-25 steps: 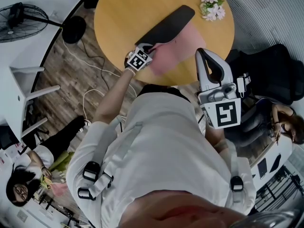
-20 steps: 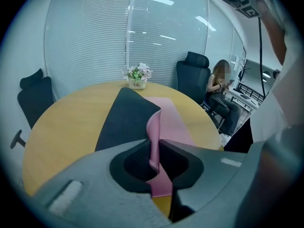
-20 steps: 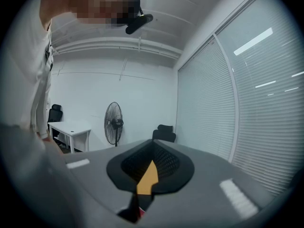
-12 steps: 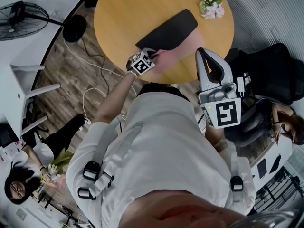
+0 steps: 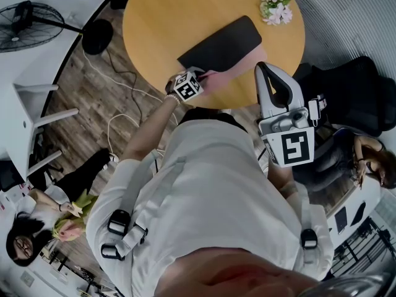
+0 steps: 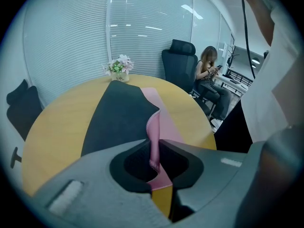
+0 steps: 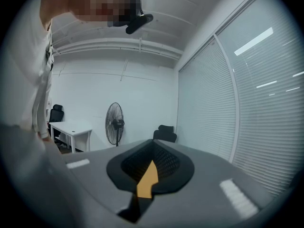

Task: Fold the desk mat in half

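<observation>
**Left hand-held gripper pinches the mat's pink edge; right one is empty**

The desk mat (image 5: 219, 45) lies on the round wooden desk (image 5: 154, 23), from its middle toward the right. Its black face is up, and a pink strip shows along its near and right edges. The left hand-held gripper (image 5: 207, 74) reaches down at the mat's near-left corner. In the left gripper view its jaws (image 6: 154, 163) are closed to a narrow gap on a pink edge of the mat (image 6: 121, 118), which stands upright between them, lifted just off the desk (image 6: 57, 122).

The right hand-held gripper (image 5: 267, 73) hangs in the air at the desk's near-right rim, apart from the mat. In its own view (image 7: 145, 179) the jaws are almost together, with nothing between them.

A small pot of flowers (image 5: 275, 8) stands at the far right of the desk.
</observation>
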`<state>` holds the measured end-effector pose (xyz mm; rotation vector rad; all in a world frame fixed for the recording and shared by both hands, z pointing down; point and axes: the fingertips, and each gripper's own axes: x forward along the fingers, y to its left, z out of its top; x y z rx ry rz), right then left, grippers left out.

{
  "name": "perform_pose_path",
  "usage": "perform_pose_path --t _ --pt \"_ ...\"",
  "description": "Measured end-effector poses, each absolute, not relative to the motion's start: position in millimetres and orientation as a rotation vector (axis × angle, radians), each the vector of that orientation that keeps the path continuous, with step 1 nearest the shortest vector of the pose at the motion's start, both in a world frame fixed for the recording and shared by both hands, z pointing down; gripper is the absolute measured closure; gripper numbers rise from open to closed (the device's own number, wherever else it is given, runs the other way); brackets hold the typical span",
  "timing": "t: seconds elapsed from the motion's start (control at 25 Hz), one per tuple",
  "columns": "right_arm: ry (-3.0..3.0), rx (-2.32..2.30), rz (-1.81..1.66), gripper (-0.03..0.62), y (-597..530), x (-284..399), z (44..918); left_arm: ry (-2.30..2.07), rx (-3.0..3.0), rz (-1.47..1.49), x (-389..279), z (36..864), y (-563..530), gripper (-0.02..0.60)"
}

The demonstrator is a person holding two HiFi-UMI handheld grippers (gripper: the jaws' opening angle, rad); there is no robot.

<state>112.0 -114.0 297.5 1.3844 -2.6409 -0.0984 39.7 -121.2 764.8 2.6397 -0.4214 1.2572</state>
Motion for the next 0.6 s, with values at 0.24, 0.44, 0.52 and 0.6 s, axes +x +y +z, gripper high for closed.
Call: perform_pose_path --t 0.24,0.44,0.52,0.6 --pt "-2.647 1.37 -0.107 0.589 -114.2 109.8 298.7 -0.369 2.672 1.323 40.9 772.3 -110.3 0.532" --pt "-2.651 1.359 -0.113 0.589 -114.7 107.4 296.6 -0.331 2.688 1.364 42.9 775.6 -102.2 0.532" --pt "-2.651 1.358 -0.111 0.589 -114.5 106.8 295.4 -0.32 2.69 1.382 42.9 777.4 -97.8 0.532" --pt "-2.652 1.362 -0.112 0.589 -115.1 106.9 293.1 -0.322 2.686 1.394 42.3 779.5 -96.8 0.531"
